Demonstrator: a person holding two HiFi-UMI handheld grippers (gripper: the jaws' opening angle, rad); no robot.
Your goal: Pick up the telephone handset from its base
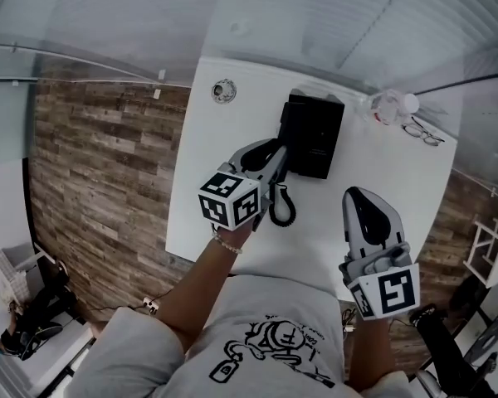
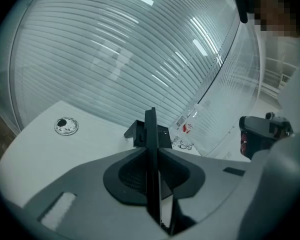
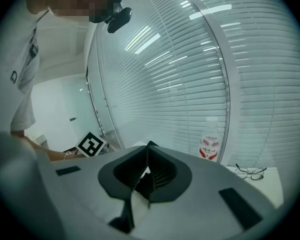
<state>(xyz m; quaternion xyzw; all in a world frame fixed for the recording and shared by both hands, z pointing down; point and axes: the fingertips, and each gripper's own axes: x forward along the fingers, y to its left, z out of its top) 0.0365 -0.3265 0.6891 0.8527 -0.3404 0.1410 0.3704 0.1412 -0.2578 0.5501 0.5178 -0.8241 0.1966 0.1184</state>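
Nearest, the left gripper (image 1: 270, 157) pinches the black telephone handset (image 2: 151, 129) edge-on between its jaws, beside the base (image 1: 314, 135) on the white table (image 1: 207, 181), a hold that looks ready for lifting. Well apart, the right gripper (image 3: 149, 147) hangs with jaws pressed together on nothing, seemingly kept clear

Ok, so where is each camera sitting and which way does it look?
Head view: on the person's head, looking steeply down at the white table; arms, shirt, left gripper and right gripper show.
Left gripper view: on the left gripper, looking along jaws closed on the handset, toward the blinds.
Right gripper view: on the right gripper, jaws together, facing the blinds; the person's left wrist shows.
Shared: the bottle and glasses appear in all three.
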